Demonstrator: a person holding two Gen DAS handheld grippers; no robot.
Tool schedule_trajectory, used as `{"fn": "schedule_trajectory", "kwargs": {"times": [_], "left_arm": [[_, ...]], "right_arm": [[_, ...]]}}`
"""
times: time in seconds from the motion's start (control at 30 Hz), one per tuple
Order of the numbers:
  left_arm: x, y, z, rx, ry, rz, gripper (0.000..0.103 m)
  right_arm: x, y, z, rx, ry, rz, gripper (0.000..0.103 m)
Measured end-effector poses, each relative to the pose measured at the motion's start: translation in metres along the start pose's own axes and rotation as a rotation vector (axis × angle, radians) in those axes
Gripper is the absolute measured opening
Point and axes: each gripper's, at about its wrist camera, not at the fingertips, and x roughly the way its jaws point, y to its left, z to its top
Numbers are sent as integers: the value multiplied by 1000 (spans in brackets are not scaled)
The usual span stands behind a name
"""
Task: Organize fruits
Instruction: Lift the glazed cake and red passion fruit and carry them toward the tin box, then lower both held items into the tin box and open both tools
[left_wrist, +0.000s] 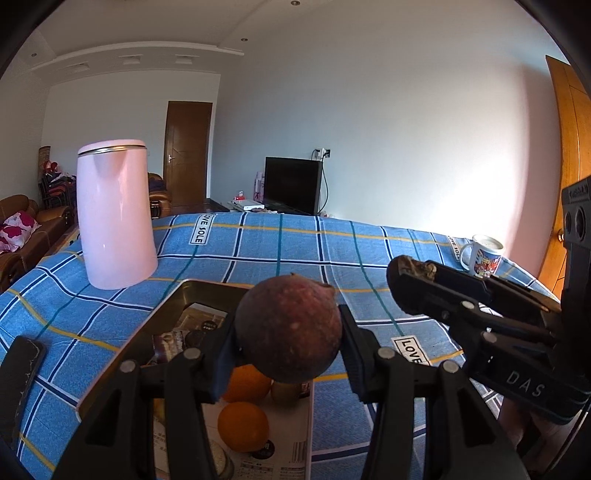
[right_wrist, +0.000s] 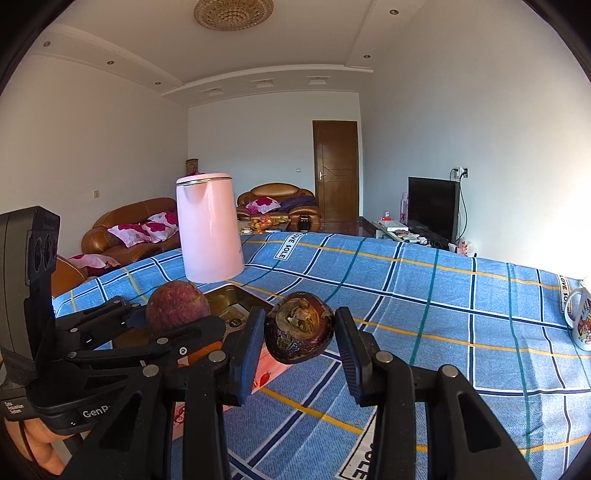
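Note:
My left gripper (left_wrist: 288, 345) is shut on a round reddish-brown fruit (left_wrist: 289, 328) and holds it above an open gold tin box (left_wrist: 162, 310). In the box lie two oranges (left_wrist: 243, 426) and a kiwi (left_wrist: 286, 392). My right gripper (right_wrist: 300, 341) is shut on a dark, shrivelled mangosteen (right_wrist: 300, 332) above the blue checked tablecloth (right_wrist: 443, 317). In the left wrist view the right gripper (left_wrist: 412, 280) is to the right, level with the box. In the right wrist view the left gripper with its fruit (right_wrist: 177, 305) is to the left.
A tall pink kettle (left_wrist: 114, 218) stands behind the box at the left. A printed mug (left_wrist: 482, 254) stands at the table's far right. A dark phone (left_wrist: 18, 373) lies at the left edge. Sofas, a TV and doors are beyond the table.

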Motion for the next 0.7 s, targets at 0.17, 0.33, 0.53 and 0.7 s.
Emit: {"fn": "schedule_trajectory", "kwargs": {"times": [0.17, 0.33, 0.53, 0.7], "left_arm": [[-4, 14, -1, -13, 1, 26, 52], [-6, 29, -1, -30, 6, 49, 52], [-7, 46, -1, -51, 13, 75, 52], [-5, 60, -2, -60, 33, 92, 52]], "right_arm": [[8, 12, 3, -11, 7, 25, 41], [16, 24, 7, -34, 13, 46, 41], [27, 37, 10, -53, 26, 66, 41], [40, 47, 9, -68, 46, 85, 41]]}}
